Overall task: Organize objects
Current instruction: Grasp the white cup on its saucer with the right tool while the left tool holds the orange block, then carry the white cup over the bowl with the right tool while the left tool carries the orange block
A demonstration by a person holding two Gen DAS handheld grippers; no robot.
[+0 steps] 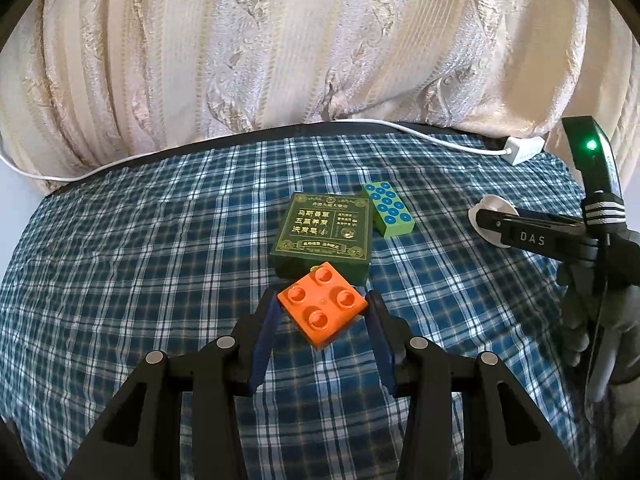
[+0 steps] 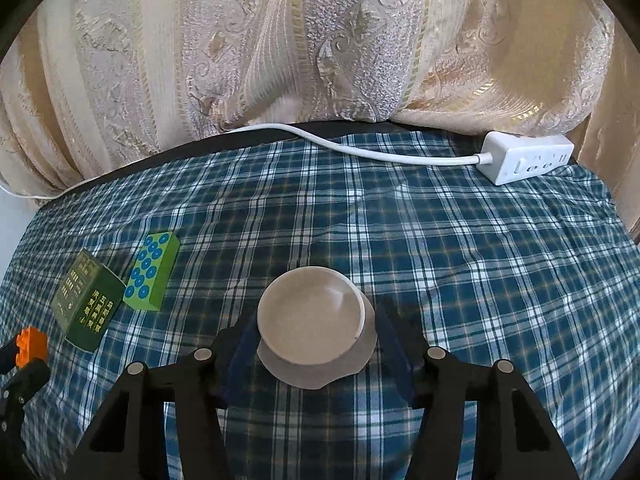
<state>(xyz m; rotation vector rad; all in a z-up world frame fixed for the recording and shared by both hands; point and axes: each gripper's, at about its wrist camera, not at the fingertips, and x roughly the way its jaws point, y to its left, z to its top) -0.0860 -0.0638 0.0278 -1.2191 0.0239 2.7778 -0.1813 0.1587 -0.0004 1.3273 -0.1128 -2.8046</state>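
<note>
Left wrist view shows the left gripper [image 1: 322, 310] squeezing an orange block [image 1: 322, 309] by its corners, above the green box [image 1: 322, 236]. It could twist and drop. The right gripper [image 2: 316, 334] holds a small bowl [image 2: 311, 315] over the checked cloth [image 2: 460, 260].

From my left wrist cam, the dark green square printed box [image 1: 322, 234] sits at 12 o'clock, light green dotted rectangular block [image 1: 387, 209] touching it at 1, white plastic power strip [image 1: 524, 149] far back at 2.
</note>
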